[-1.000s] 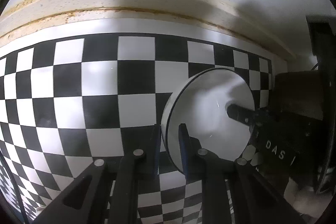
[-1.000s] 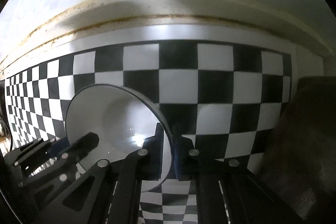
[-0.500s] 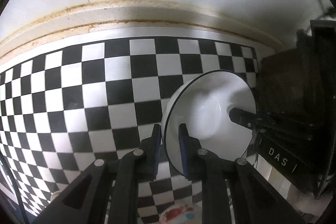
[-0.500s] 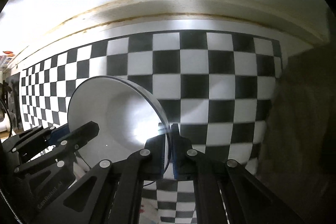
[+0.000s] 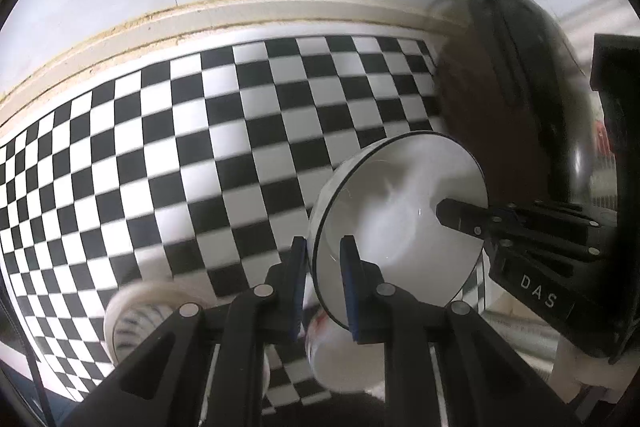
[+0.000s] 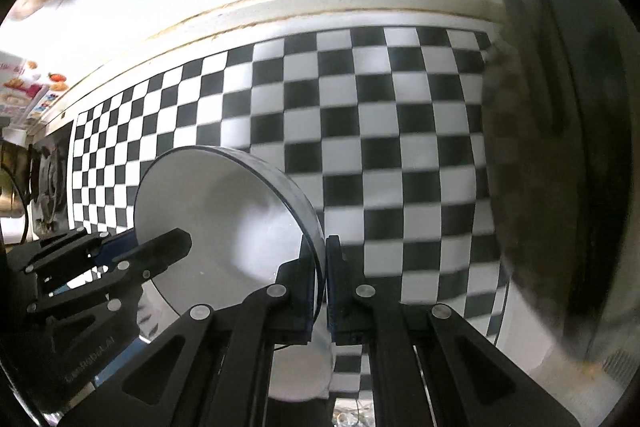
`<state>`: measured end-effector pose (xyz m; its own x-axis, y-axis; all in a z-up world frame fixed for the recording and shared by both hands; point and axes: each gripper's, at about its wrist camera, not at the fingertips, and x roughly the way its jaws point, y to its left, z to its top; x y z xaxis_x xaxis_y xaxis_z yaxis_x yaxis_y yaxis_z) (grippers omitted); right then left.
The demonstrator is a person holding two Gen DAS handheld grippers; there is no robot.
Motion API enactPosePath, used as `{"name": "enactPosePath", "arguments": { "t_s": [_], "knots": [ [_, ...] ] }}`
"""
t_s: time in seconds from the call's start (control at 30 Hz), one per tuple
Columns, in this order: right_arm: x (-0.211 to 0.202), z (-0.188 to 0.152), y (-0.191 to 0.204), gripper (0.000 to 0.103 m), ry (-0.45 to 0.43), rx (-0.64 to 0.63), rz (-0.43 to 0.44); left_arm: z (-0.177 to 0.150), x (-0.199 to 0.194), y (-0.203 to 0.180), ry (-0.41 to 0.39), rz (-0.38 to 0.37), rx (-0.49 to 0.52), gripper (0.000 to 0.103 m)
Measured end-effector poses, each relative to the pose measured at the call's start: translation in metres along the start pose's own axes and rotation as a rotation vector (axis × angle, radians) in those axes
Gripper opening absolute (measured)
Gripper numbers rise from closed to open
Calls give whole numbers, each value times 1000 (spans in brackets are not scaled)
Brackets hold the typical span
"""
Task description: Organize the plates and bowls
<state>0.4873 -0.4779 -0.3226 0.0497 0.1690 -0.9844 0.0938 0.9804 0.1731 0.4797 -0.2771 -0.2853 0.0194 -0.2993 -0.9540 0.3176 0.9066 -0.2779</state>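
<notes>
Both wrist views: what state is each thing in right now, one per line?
white bowl: lifted, tipped on its side, rim gripped on two opposite sides.
left gripper: jaws straddle the bowl's rim, small gaps visible.
right gripper: shut on the bowl's rim.
patterned bowl: on the checkered cloth, blurred.

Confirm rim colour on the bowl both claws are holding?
White bowl with a thin dark rim line, black or navy. Clearest in the left wrist view.
</notes>
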Motion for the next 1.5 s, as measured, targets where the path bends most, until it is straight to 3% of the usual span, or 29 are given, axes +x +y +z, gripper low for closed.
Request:
{"name": "enactPosePath", "arguments": {
  "t_s": [0.3, 0.57, 0.97, 1.5],
  "knots": [
    [1, -90, 2, 7, 2, 43, 28, -57, 8, -11, 51, -8, 65, 14],
    [37, -130, -6, 7, 67, 80, 46, -90, 35, -16, 134, 11, 106, 14],
    [77, -150, -16, 7, 164, 106, 62, -105, 68, -19, 227, 41, 121, 14],
    [92, -146, -18, 8, 202, 126, 49, -102, 79, -15, 245, 38, 66, 14]
  ]
}}
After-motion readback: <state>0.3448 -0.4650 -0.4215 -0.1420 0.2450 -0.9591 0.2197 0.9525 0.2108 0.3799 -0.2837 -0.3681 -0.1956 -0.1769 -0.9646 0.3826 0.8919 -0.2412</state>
